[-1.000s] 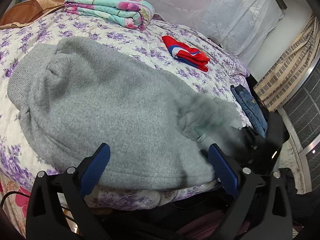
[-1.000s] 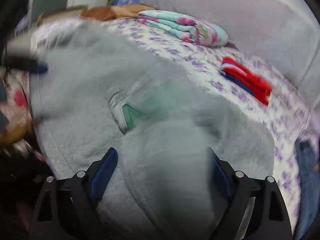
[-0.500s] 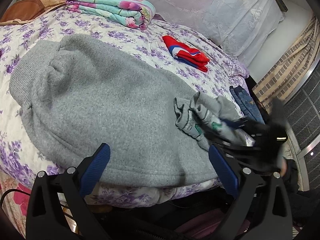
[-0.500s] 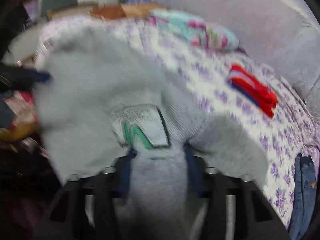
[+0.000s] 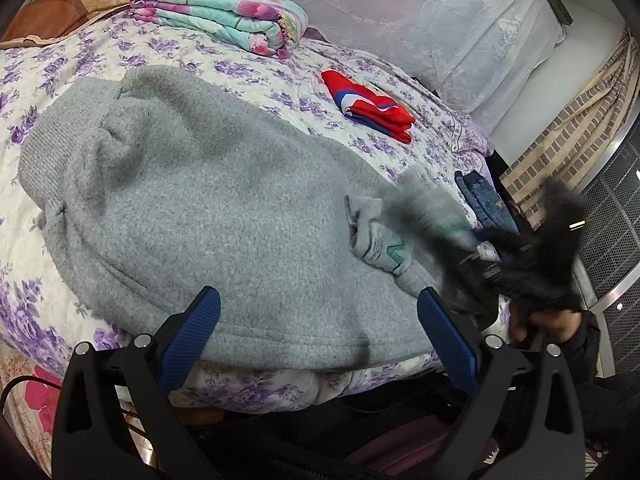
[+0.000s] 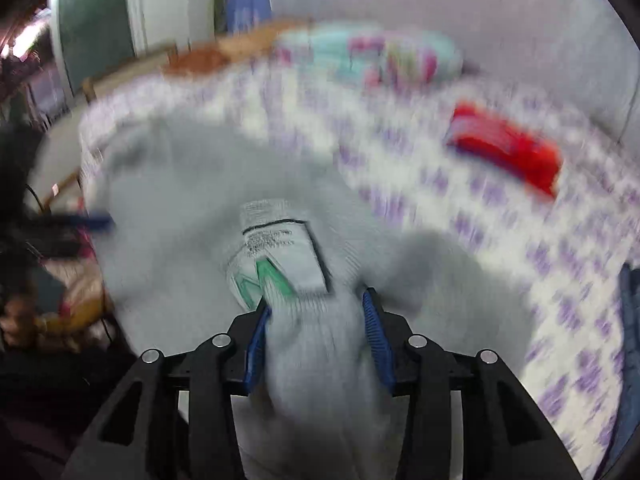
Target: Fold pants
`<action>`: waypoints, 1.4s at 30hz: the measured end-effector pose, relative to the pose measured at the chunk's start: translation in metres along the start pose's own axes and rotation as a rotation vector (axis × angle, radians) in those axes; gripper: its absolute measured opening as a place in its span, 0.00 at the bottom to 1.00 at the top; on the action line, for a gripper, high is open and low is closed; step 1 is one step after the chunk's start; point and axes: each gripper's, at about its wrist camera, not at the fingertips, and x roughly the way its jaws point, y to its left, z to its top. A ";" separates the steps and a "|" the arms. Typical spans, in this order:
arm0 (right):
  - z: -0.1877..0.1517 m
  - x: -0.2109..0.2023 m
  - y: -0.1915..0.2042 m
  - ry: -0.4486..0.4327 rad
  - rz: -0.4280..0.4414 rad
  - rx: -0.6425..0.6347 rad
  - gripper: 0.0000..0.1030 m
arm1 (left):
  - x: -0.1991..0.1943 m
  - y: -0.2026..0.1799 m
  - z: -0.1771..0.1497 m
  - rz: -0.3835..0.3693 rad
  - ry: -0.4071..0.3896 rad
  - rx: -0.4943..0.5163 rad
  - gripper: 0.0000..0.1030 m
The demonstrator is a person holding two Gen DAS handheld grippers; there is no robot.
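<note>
Bed (image 5: 248, 68) with floral sheet fills everything ahead of both jaw pairs; it serves as the folding surface. Grey fleece pants (image 5: 208, 208) lie spread across it, near hem edge running just ahead of and between the left gripper (image 5: 318, 332) fingertips, far end bunched well beyond. Left jaws stand wide apart, nothing between the pads, hovering off the hem; likely waiting to pin or take that edge. Right gripper (image 6: 316, 336), blurred in both views, has a thick wad of the pants' fabric filling the gap between its blue pads, the printed label (image 6: 280, 256) just beyond the tips. Jaws part-open and easing wider around the bunch, pads apparently pressing on it; reads as a hold on the waistband or leg end, lifted to carry it over. Folded floral blanket (image 5: 224, 20) far ahead of the left jaws; folded red garment (image 5: 372, 108) ahead to their right; jeans (image 5: 484, 204) further right, off the bed edge. All clear of the work.
</note>
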 end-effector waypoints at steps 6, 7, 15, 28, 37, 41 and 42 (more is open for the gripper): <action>-0.004 -0.015 -0.001 -0.085 0.023 0.011 0.27 | 0.001 -0.003 0.000 0.013 0.000 0.006 0.94; -0.005 -0.019 -0.001 -0.095 0.023 0.007 0.25 | 0.002 -0.002 0.000 0.013 0.001 0.006 0.94; 0.000 -0.054 -0.033 -0.208 0.067 0.101 0.22 | 0.003 -0.004 -0.001 0.010 -0.002 0.006 0.94; -0.005 0.016 0.056 -0.011 0.022 -0.266 0.59 | 0.001 -0.003 -0.001 0.013 -0.001 0.002 0.94; -0.012 -0.049 0.042 -0.169 0.027 -0.197 0.75 | 0.003 -0.001 -0.001 0.018 0.002 -0.001 0.95; -0.007 -0.028 0.019 -0.125 0.012 -0.055 0.75 | 0.005 -0.003 0.000 0.031 0.007 0.008 0.95; -0.007 -0.006 0.009 -0.068 0.016 -0.003 0.76 | 0.005 -0.003 0.000 0.033 0.006 0.009 0.95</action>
